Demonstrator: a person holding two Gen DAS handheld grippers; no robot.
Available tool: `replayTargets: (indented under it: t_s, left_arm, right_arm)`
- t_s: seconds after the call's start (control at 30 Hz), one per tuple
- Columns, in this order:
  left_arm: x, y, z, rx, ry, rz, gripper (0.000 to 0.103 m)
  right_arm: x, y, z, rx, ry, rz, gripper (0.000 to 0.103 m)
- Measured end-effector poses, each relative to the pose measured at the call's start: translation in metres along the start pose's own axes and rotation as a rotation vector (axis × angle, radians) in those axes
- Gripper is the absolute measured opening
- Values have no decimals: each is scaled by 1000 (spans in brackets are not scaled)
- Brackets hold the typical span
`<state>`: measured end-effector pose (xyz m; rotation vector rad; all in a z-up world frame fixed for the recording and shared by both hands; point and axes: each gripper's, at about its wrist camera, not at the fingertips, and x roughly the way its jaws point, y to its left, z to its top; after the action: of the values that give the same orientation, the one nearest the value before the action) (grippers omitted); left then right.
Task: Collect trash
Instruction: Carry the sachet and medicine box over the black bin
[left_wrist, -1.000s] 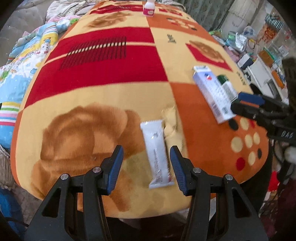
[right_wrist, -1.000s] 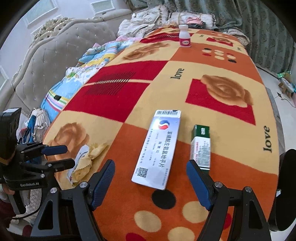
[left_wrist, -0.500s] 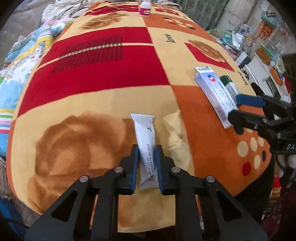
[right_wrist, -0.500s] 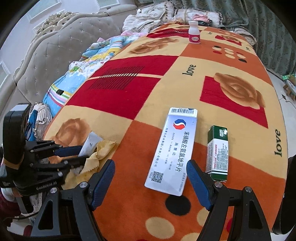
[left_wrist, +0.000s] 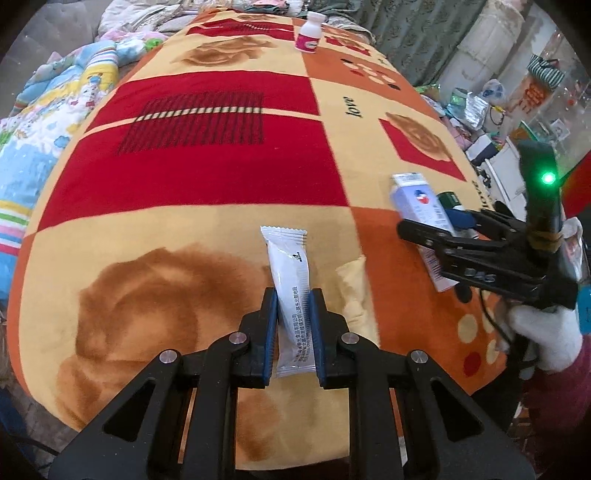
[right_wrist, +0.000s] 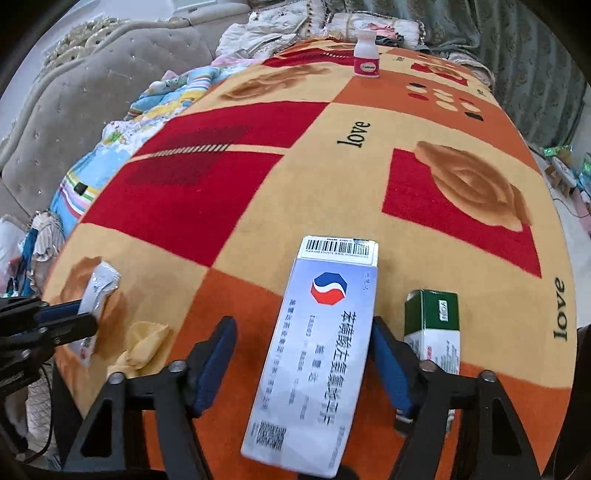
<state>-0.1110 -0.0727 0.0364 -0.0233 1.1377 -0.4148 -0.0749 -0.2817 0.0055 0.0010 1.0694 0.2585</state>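
Left gripper (left_wrist: 292, 312) is now clamping the white sachet (left_wrist: 290, 288), which was lying loose between open jaws a second ago; first pickup looks secured. Right gripper (right_wrist: 303, 365) is closing around the blue-white box (right_wrist: 317, 354) on the blanket (right_wrist: 258, 184), left pad not yet touching.

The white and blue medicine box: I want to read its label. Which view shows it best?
The right wrist view: the white and blue medicine box lies close, face up, barcode and print visible. The left wrist view shows it small, far right, partly behind the right gripper.
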Motion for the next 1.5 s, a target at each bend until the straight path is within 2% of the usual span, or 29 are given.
replayTargets:
  t_s: [0.03,0.1,0.17,0.47,0.67,1.1,1.5]
  left_arm:
    - [0,-3,1,3,-1,-6,15]
    - [0,-11,5,9,-7,-20,15]
    - [-2,-18,9,15,-15,-30,15]
    - [-4,-66,27,73,-44,-69,15]
    - [-3,-106,38,135,-60,-101,15]
    - [7,-196,55,272,-65,-152,15]
    - [33,-274,61,374,-37,-194,15]
  right_arm:
    - [0,1,0,-16,-5,-16,53]
    - [-1,3,0,-37,-8,-26,48]
    - [-8,1,-1,-33,-16,9,48]
    - [-58,-18,-7,9,-109,58,47]
    - [-87,-41,-13,32,-152,23,47]
    - [-137,-121,-46,164,-212,-80,47]
    - [-160,-191,-85,307,-222,-148,47]
